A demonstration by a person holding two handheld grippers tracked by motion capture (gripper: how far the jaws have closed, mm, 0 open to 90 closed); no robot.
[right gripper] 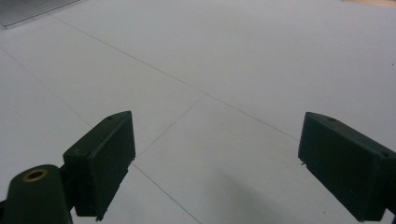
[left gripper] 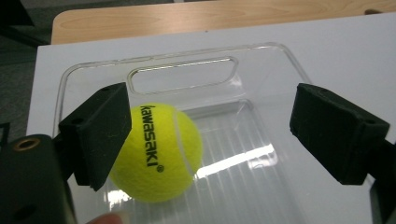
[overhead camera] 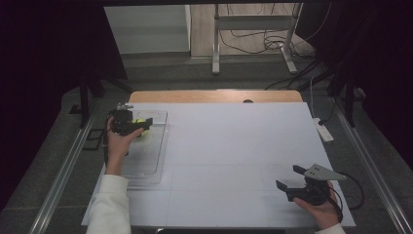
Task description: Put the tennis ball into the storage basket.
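The left hand-held gripper stood with its jaws wide apart over the far end of a clear plastic tray, clamped on nothing. In the left gripper view a yellow tennis ball lay on the ribbed floor of the tray, printed with black lettering. The ball sat close behind the left jaw, which covered its edge; whether pad and ball touched could not be told. The right jaw stood well apart from the ball, with bare tray floor between them. The ball lay just below the tray's cut-out handle slot.

In the high view the left hand-held gripper was held by the person's left hand, reaching in over the far end of the tray, where a spot of yellow showed at the jaws. A white sleeve covered the forearm.

The right hand-held gripper lay near the front right corner of the worktop, in the person's right hand, far from the tray. Its jaws were also apart with nothing between them; the right gripper view showed bare white worktop beyond them, crossed by thin lines. A grey three-cornered plate sat on top of it and a cable trailed off behind.
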